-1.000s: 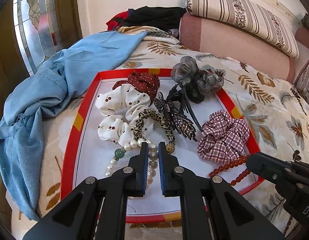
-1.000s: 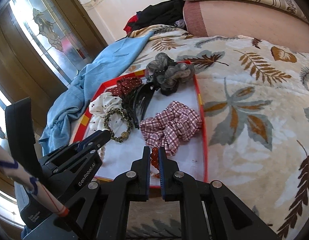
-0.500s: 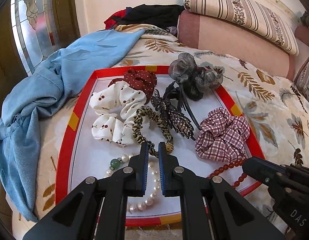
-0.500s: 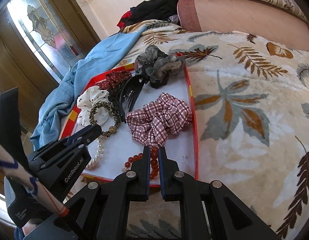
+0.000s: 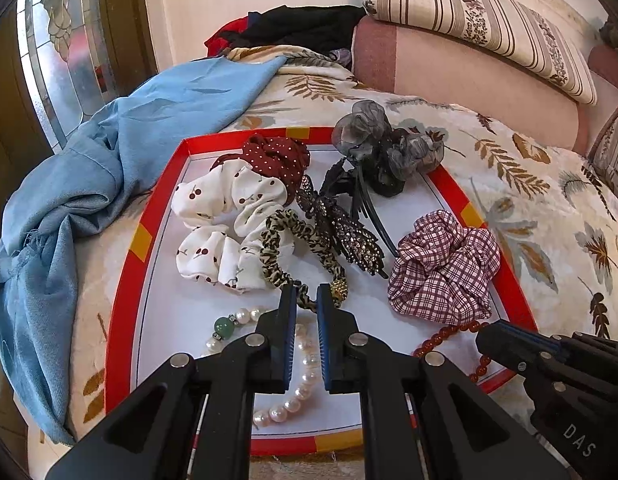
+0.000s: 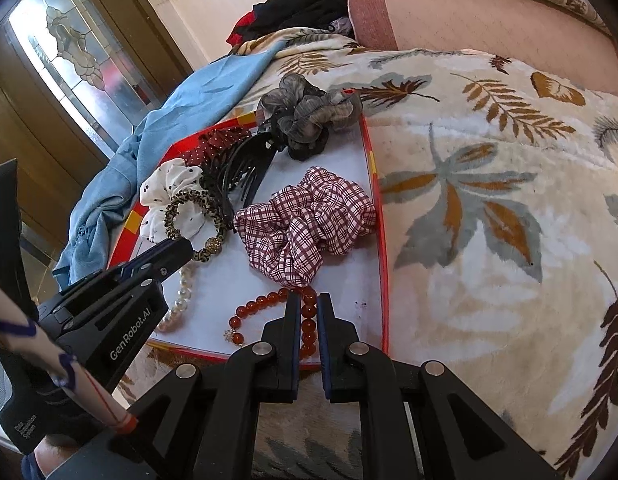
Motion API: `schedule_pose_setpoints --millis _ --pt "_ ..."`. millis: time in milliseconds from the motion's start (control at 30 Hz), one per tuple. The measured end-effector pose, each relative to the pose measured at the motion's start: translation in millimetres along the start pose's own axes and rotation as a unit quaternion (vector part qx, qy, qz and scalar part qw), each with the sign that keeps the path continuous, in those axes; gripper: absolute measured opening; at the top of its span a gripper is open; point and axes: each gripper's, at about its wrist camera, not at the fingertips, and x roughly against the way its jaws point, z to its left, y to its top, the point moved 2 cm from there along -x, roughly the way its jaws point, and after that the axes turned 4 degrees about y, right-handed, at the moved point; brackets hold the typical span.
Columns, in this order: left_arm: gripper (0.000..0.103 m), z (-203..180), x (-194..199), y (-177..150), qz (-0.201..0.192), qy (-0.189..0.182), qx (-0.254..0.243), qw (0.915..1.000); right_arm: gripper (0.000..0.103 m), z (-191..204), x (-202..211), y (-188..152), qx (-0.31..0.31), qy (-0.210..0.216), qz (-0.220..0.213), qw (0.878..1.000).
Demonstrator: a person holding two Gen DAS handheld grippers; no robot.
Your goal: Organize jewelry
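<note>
Green bead seen only from left, both grippers tilted down over tray, left gripper and right gripper nearly closed, empty

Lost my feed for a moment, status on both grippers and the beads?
Left gripper shut, empty, over pearl strand. Right gripper shut, red bead bracelet in line with its tips, grip unclear. Plaid scrunchie close behind the bracelet.

light: bright daylight from stained-glass window | focus: sharp | edges: fisheye bending, dark corners
</note>
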Motion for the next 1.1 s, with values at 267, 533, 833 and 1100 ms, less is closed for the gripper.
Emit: schedule_pose_setpoints --millis 267,533,833,1100 --pt "0.031 -1 5 1 -0.013 0.0 0.002 0.9999 0.014 5 14 4 0.01 -0.001 -0.014 1.0" --pt "0.039 2 13 3 -0.027 -0.002 0.01 0.9996 0.03 4 32 8 0.012 -0.012 -0.037 0.999" --pt "0.065 -1 28 6 -0.058 0.005 0.013 0.9982 0.058 3 52 4 0.024 -0.048 -0.056 0.997" --pt "0.088 -2 48 6 -0.095 0.011 0.028 0.9951 0.071 6 75 -4 0.045 -0.069 -0.07 0.994"
